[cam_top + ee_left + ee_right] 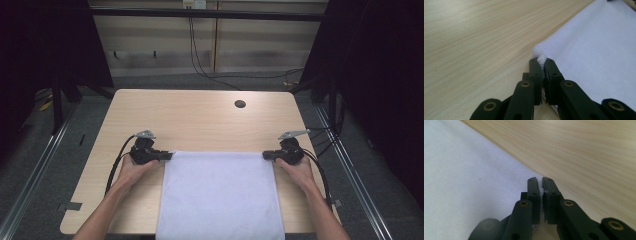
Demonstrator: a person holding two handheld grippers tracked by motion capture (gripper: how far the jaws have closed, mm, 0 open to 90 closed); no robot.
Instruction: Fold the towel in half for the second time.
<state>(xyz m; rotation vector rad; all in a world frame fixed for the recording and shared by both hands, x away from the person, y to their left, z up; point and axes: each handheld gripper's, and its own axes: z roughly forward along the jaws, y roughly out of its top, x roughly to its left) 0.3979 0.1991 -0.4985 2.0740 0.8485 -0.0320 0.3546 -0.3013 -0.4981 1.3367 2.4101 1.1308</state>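
White cloth [220, 195] on wooden table [200, 117]

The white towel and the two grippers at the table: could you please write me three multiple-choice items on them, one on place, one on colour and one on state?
1. Where does the white towel lie?
A. On the near part of the table, hanging over its near edge
B. At the far edge, by the round hole
C. On the floor

2. What colour are the jaws?
A. Silver
B. Black
C. Orange

3. How does the left gripper stand?
A. Open above bare wood
B. Shut on nothing
C. Shut on a far corner of the towel

Answers:
1 A, the high view shows the towel running past the near edge.
2 B, both gripper views show black jaws.
3 C, white cloth sits pinched between its jaws; the right gripper grips the other far corner.
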